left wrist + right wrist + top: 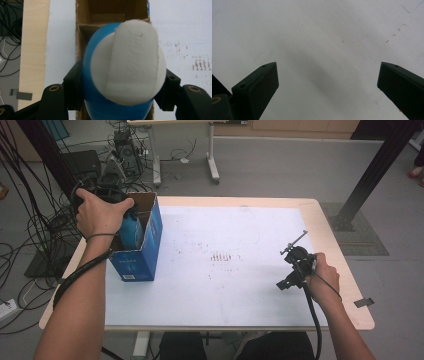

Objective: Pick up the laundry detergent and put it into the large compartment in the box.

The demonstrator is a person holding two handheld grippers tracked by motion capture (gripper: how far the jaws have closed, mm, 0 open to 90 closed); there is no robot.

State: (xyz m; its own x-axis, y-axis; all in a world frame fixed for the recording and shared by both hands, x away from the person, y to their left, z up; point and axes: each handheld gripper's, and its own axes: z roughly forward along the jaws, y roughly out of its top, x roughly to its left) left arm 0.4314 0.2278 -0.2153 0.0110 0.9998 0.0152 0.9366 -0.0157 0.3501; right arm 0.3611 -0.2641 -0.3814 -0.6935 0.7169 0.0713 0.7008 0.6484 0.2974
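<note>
My left gripper [122, 76] is shut on a blue bottle [100, 75] whose round white end [130, 62] faces the camera. Its black pads [73, 82] press on both sides of the blue body. In the high view the bottle [131, 231] hangs partly inside the open top of a blue cardboard box [145, 252], with the left hand above it. The brown inside of the box [110, 11] lies below the bottle. My right gripper [292, 267] rests low over the white table top at the right. Its jaws stand wide apart, so the right gripper [328, 67] is open with nothing between them.
The box stands near the left edge of the white-covered table [225, 285]. Faint reddish marks [220, 256] dot the middle of the sheet. Cables and equipment [115, 155] lie on the floor beyond the far left corner. A black post [375, 170] stands at the far right.
</note>
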